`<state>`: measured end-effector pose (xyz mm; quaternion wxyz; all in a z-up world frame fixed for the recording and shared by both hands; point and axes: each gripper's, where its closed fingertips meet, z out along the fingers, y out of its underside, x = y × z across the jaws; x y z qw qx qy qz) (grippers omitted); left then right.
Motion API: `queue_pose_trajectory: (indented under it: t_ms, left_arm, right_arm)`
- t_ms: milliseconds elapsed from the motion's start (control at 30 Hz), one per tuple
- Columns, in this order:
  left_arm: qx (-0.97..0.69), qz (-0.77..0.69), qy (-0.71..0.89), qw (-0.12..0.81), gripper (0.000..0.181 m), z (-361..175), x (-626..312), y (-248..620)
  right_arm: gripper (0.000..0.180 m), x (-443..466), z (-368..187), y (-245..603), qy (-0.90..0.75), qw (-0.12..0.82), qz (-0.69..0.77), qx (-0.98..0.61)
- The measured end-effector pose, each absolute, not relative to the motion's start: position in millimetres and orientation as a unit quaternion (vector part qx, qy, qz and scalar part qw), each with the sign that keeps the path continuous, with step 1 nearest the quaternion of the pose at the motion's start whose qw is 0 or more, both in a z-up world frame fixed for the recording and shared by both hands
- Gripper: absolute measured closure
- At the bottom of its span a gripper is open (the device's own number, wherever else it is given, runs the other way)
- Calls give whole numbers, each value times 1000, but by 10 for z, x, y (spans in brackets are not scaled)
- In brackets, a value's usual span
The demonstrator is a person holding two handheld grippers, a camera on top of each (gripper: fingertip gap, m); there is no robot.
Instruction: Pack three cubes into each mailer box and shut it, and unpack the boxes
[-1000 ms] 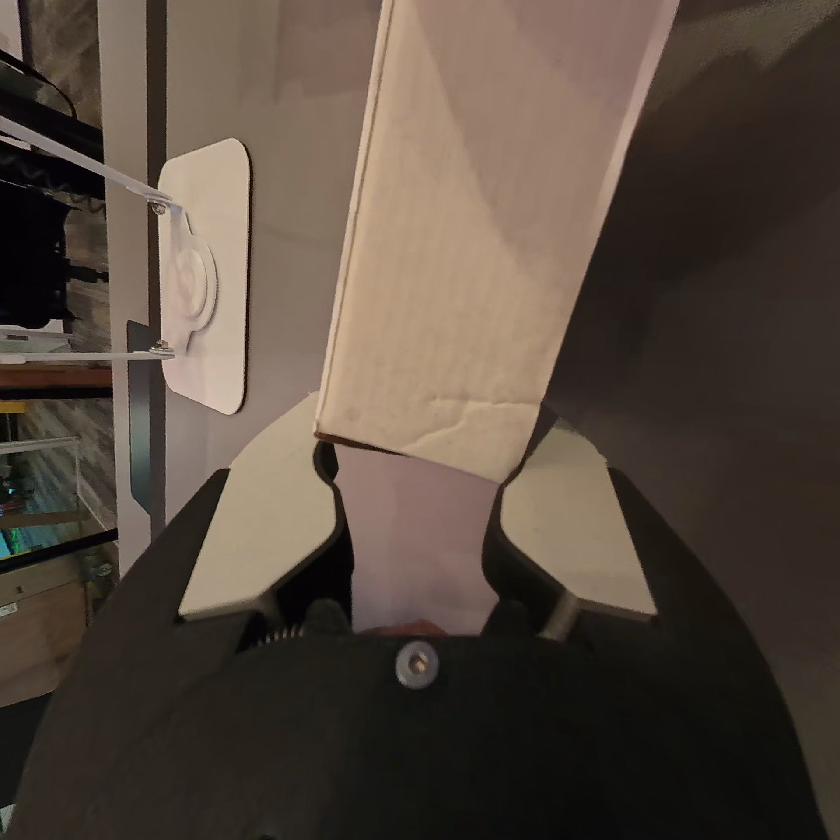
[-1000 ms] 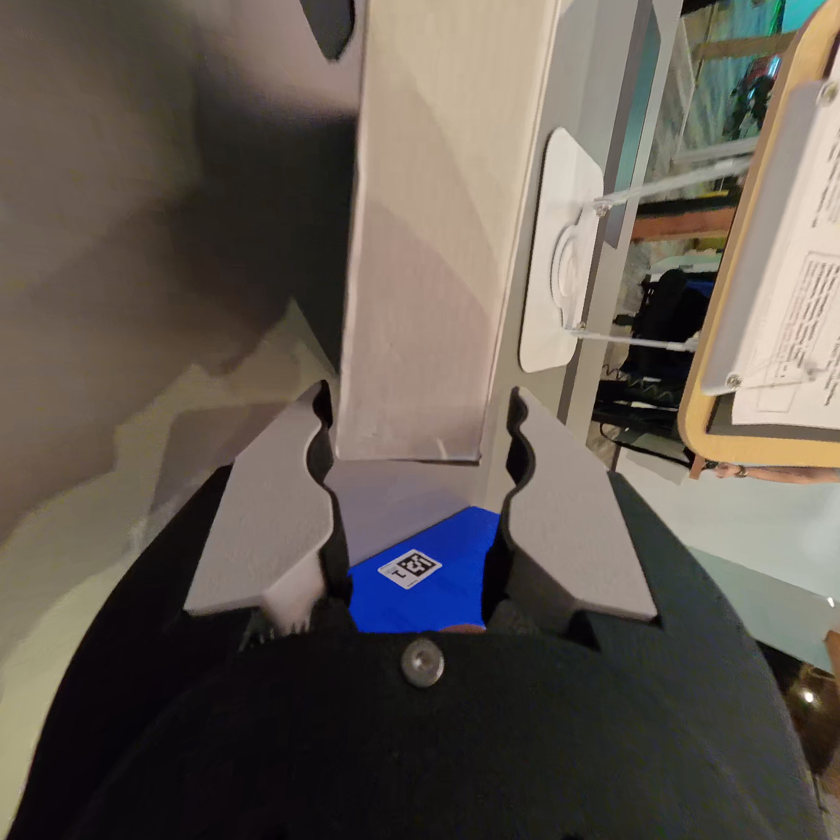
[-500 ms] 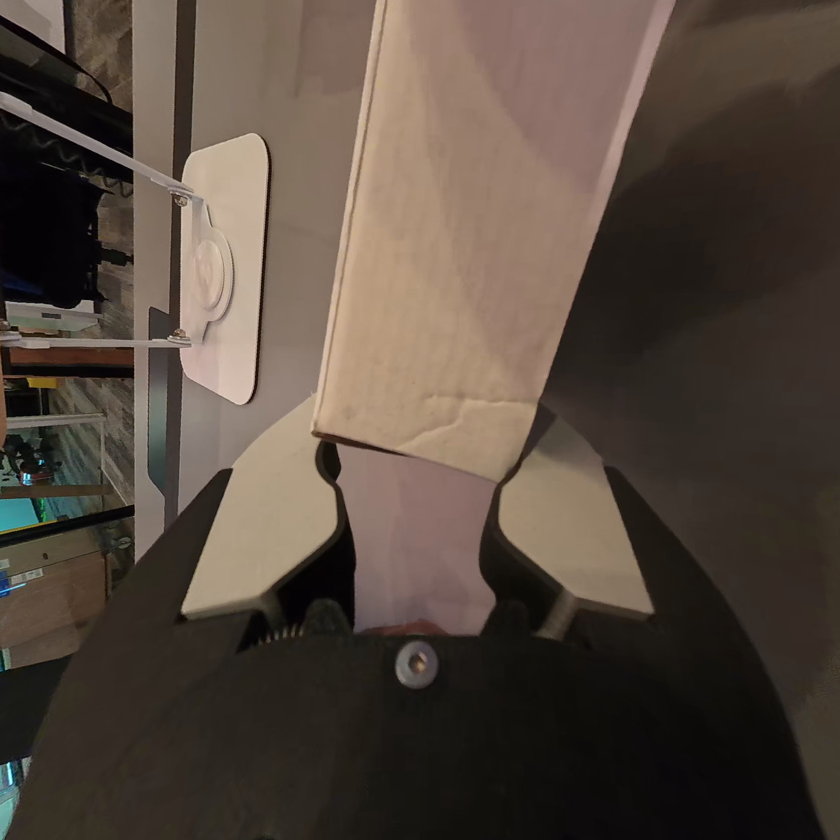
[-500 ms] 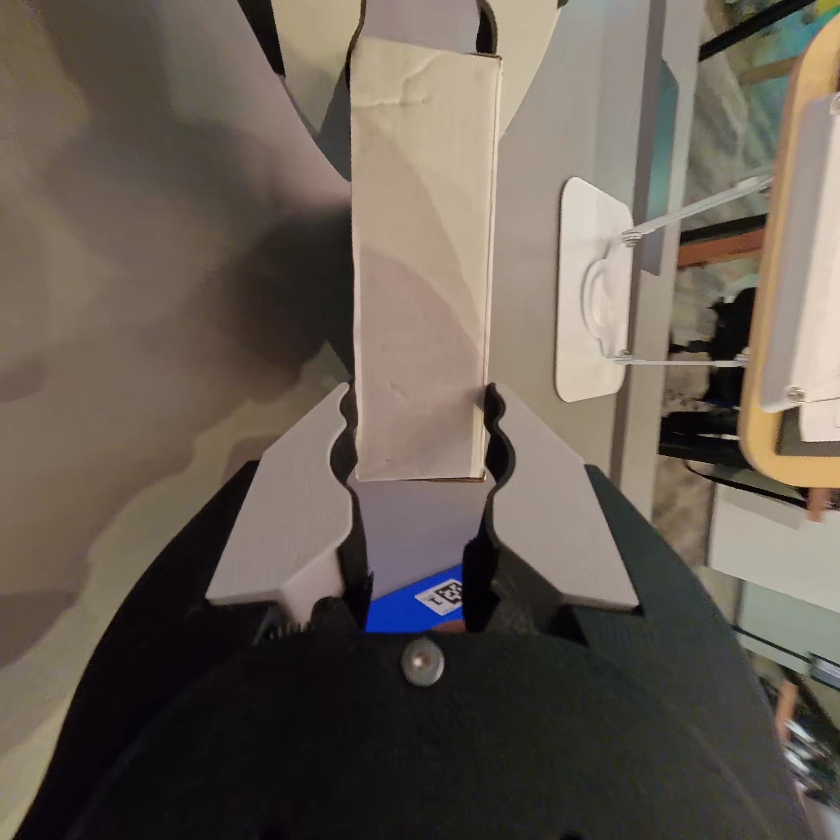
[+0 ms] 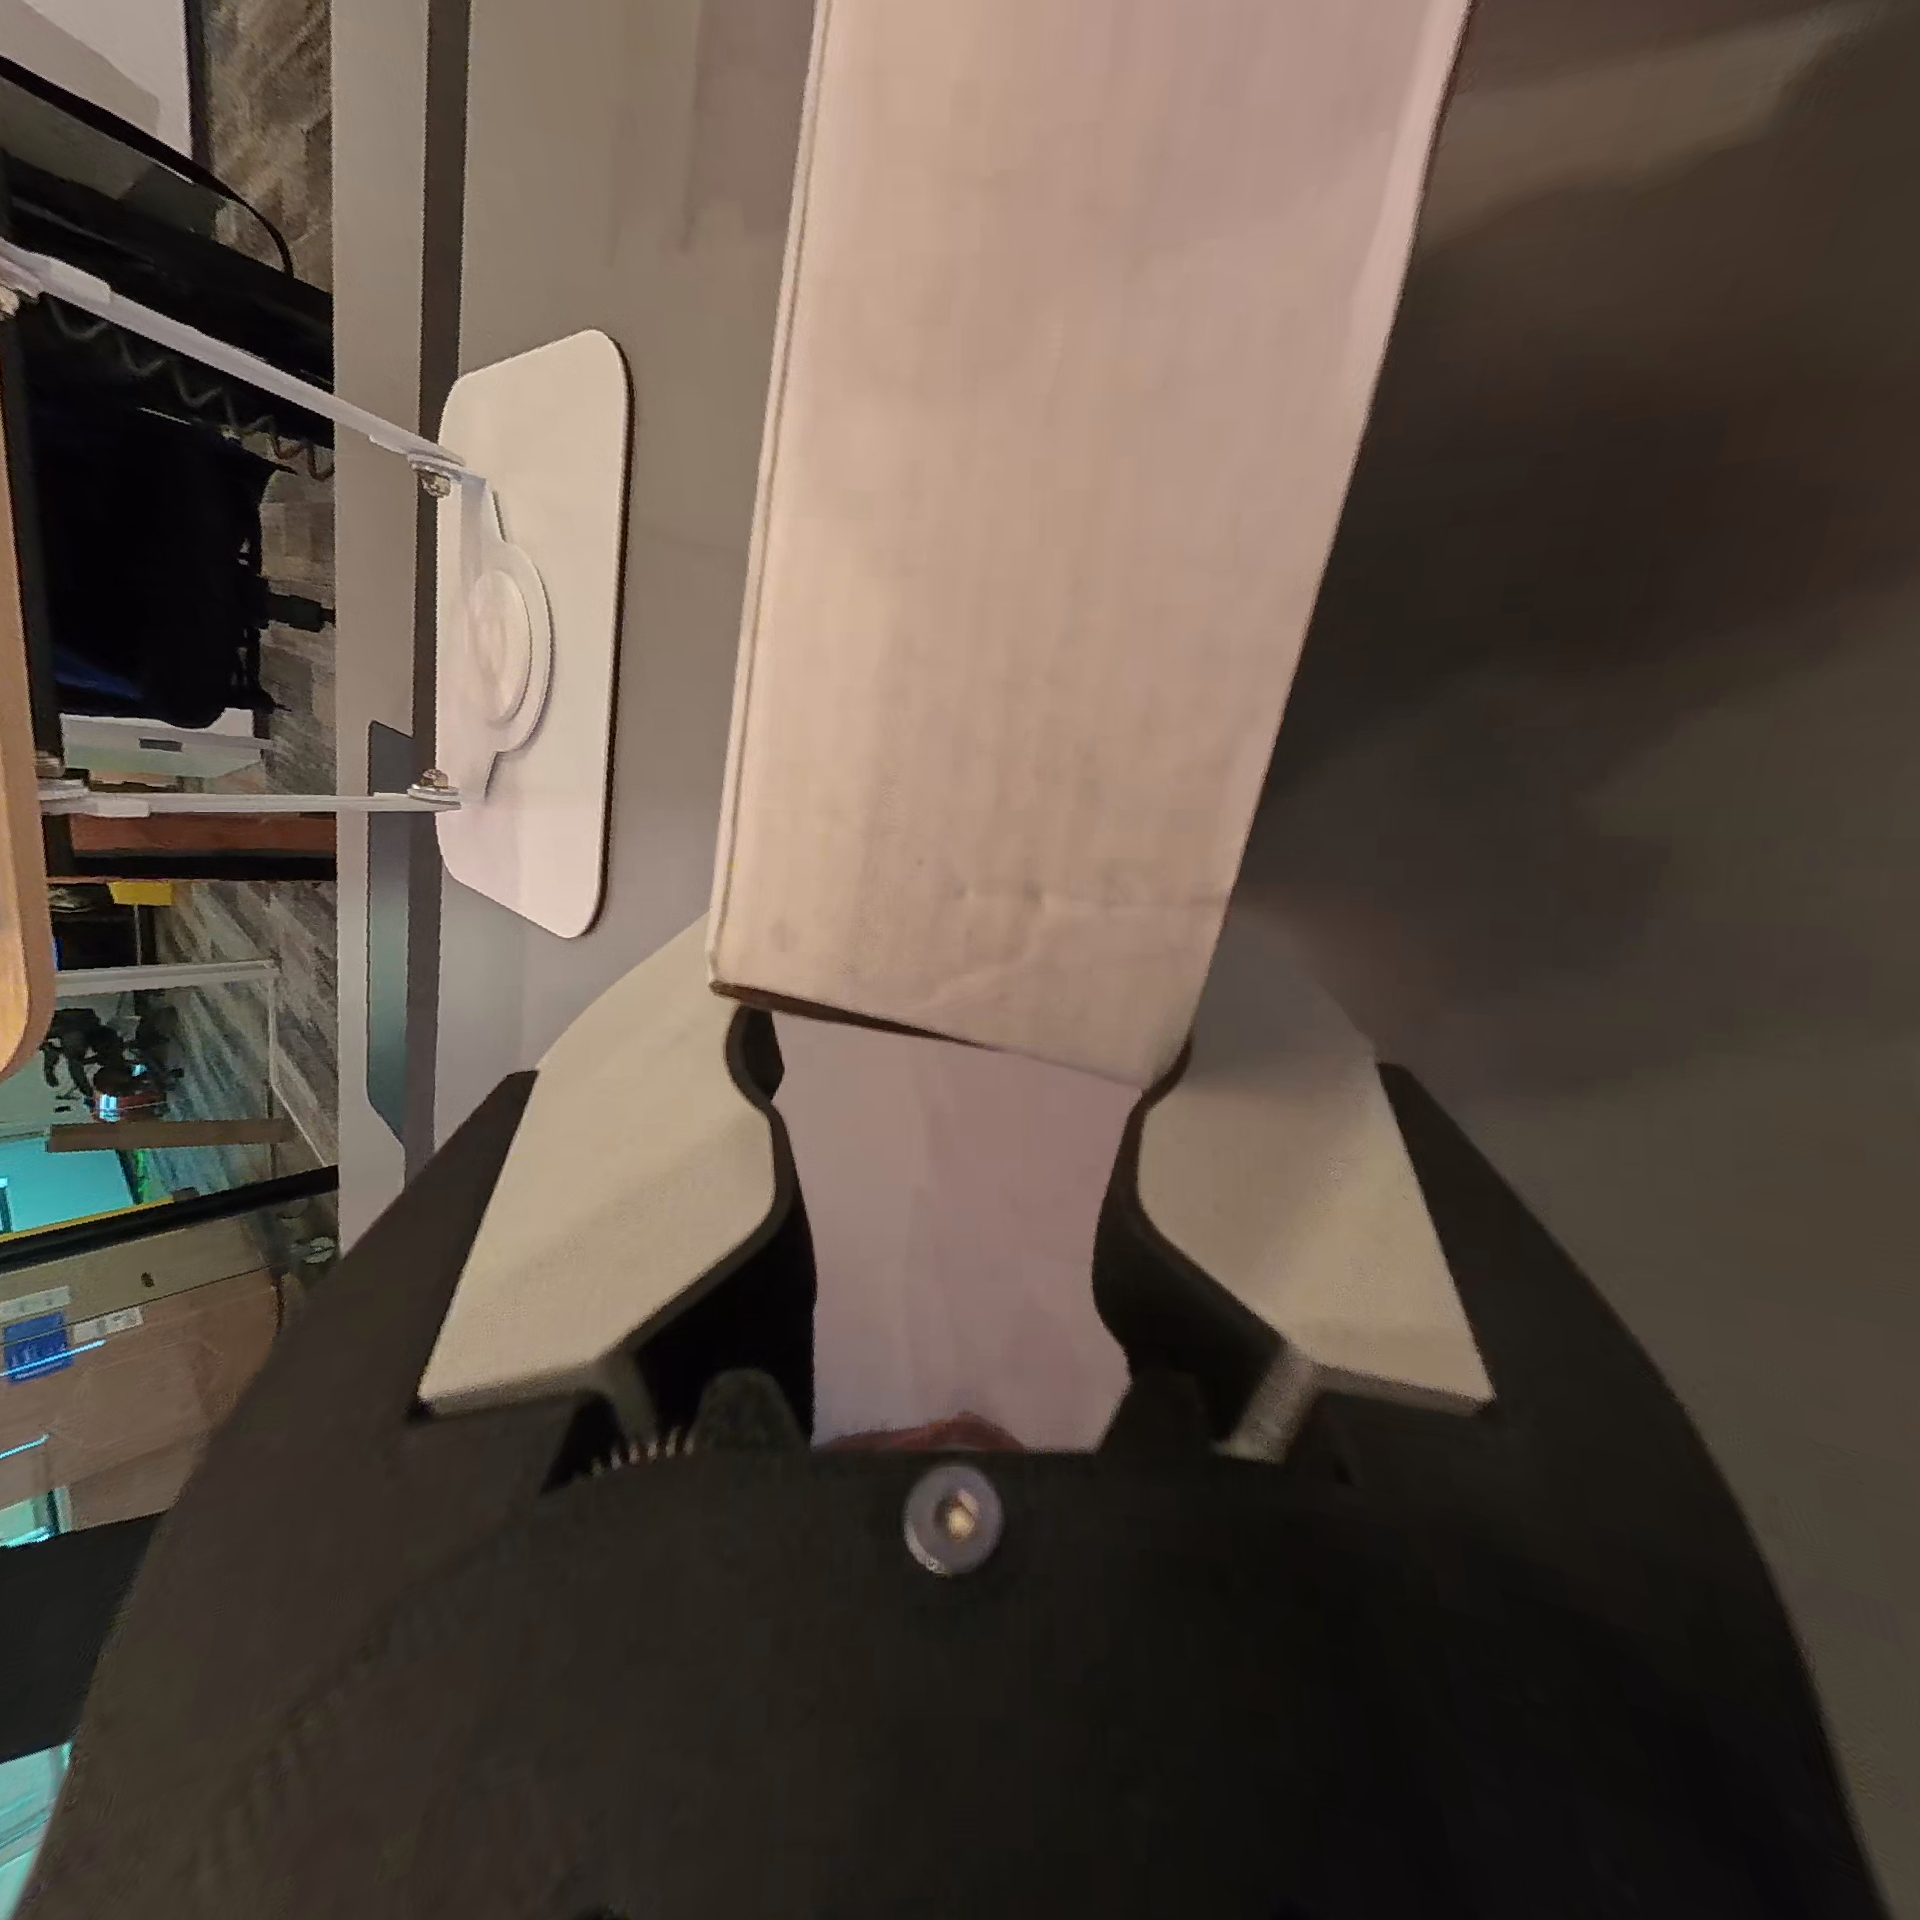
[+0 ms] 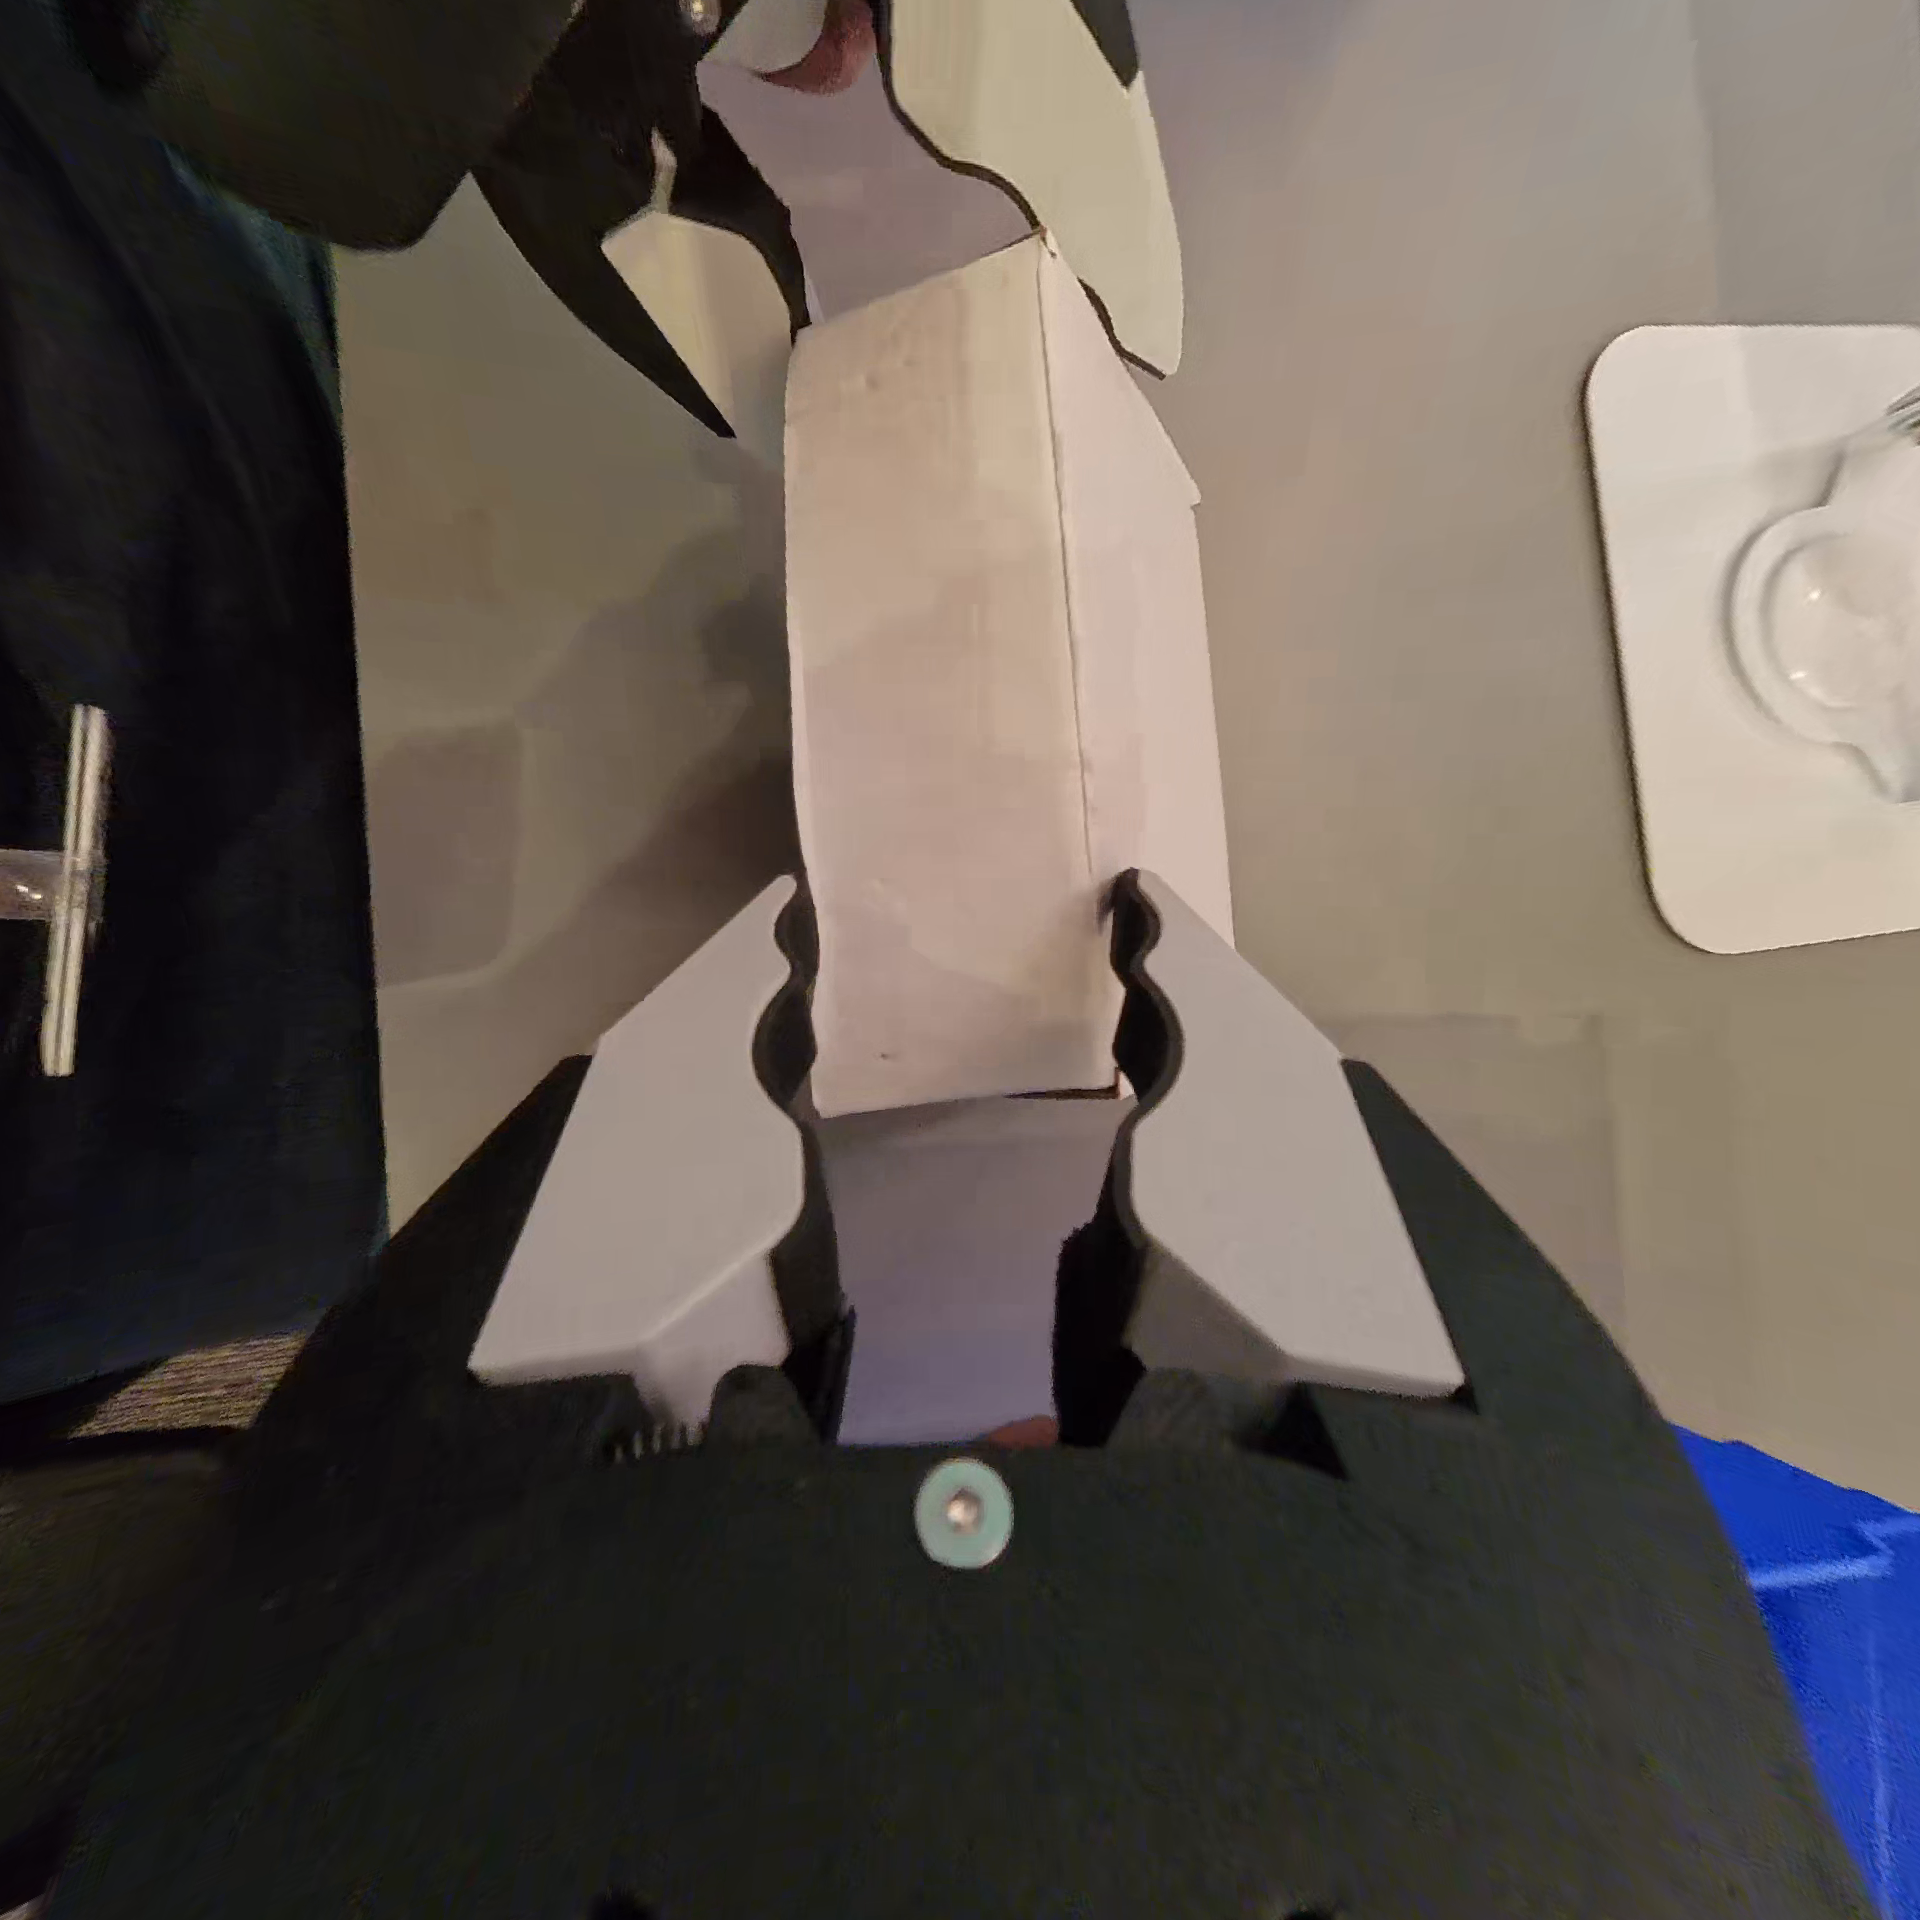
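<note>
A white mailer box (image 5: 1039, 520) is held by its two ends between both grippers, over the grey table (image 6: 1403, 312). My left gripper (image 5: 956, 1039) is shut on one narrow end. My right gripper (image 6: 961, 904) is shut on the opposite end of the box (image 6: 935, 675). In the right wrist view the left gripper (image 6: 935, 208) shows at the far end, its fingers on either side of the box. A blue cube (image 6: 1849, 1662) lies at the lower right edge of that view. The box's inside is hidden.
A white pad with a clear stand (image 6: 1766, 644) lies on the table to the right of the box; it also shows in the left wrist view (image 5: 530, 634). A person's dark clothing (image 6: 156, 727) fills the left side. The table edge (image 5: 395, 520) runs behind the pad.
My right gripper has closed from open onto the box end and swung to look down on the table. The blue cube has shifted from between its fingers to the lower right. The left gripper keeps its hold.
</note>
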<state>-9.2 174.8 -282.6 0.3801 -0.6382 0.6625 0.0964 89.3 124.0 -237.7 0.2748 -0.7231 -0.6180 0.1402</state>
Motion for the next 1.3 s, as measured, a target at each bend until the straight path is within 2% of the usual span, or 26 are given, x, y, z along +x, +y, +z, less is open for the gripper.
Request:
queue_pose_trajectory:
  t_ms: [200,233,267,300,333,633,1067,1300]
  left_arm:
    - [-623,110,667,395,115,-2830,-98,1751]
    - [-623,109,666,395,117,-2829,-97,1754]
    - [-622,111,666,397,117,-2829,-98,1758]
    - [-614,115,671,400,116,-2830,-91,1751]
    - [-603,119,677,405,116,-2834,-70,1731]
    - [-596,135,674,415,119,-2825,-122,1746]
    - [-595,120,676,418,119,-2838,-155,1598]
    - [-569,159,686,425,128,-2796,-212,1617]
  right_arm:
    - [127,876,-2217,1185,-564,225,275,-745]
    - [137,870,-2139,1189,-554,231,296,-743]
    - [160,853,-2010,1199,-540,247,324,-737]
    - [175,867,-1919,1270,-527,272,325,-737]
    - [179,895,-1920,1310,-534,281,305,-737]
    - [176,933,-1934,1517,-556,340,141,-745]
    - [176,913,-1937,1487,-470,335,248,-778]
    - [175,882,-1893,1575,-431,323,277,-796]
